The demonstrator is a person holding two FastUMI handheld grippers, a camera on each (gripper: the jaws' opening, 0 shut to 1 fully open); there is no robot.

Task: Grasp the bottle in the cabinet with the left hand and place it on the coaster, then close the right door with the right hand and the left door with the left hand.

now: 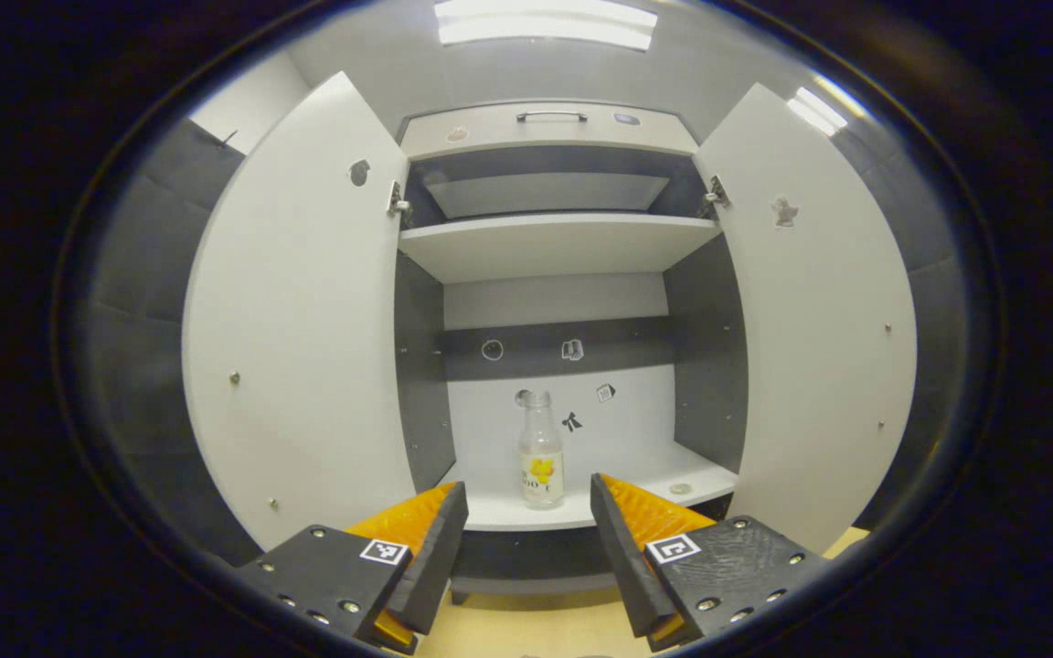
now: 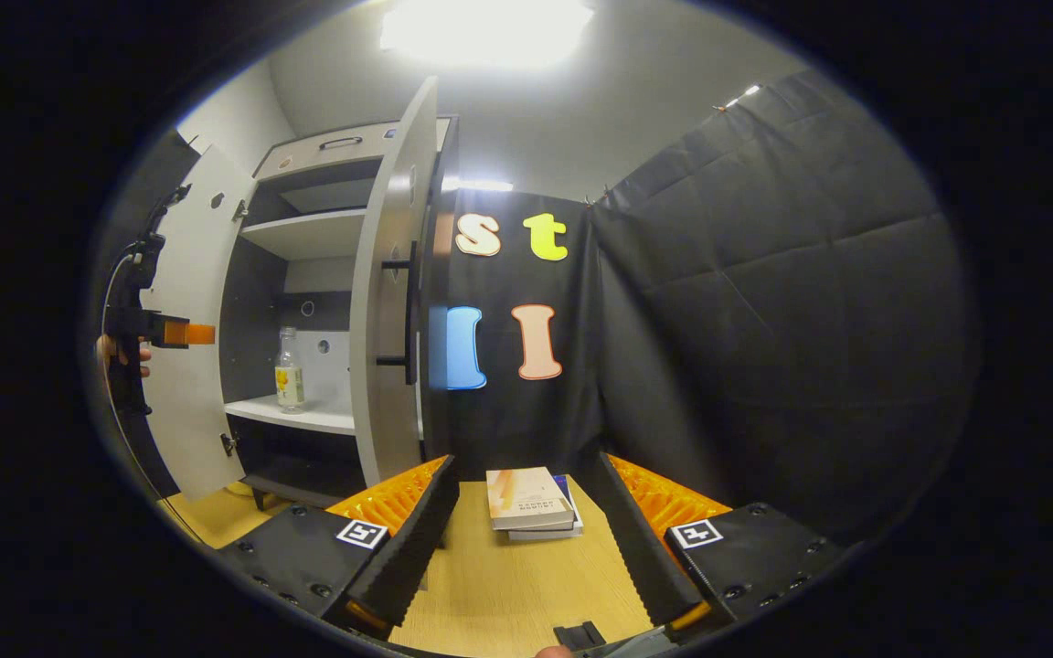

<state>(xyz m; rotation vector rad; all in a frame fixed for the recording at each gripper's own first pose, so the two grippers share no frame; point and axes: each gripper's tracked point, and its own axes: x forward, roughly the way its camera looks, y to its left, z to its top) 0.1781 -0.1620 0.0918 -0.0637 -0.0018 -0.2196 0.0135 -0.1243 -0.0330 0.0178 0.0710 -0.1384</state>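
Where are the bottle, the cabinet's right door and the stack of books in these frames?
bottle [image 1: 540,461], left gripper view, on its clear body above the label.
right door [image 1: 810,347], left gripper view, on the open door's inner face.
stack of books [image 2: 526,498], right gripper view, on the top book's cover.

The left gripper [image 1: 528,512] is held level and faces straight ahead, its 2 fingers [image 1: 435,539] spread wide with an open gap between them and nothing gripped. In the right gripper view the same left gripper [image 2: 186,334] shows far off at the left edge, raised and pointing sideways, with the hand [image 2: 117,352] that holds it wrapped around its body. The right gripper [image 2: 526,512] sits lower and also points forward, its 2 fingers [image 2: 417,530] parted wide and holding nothing between them.
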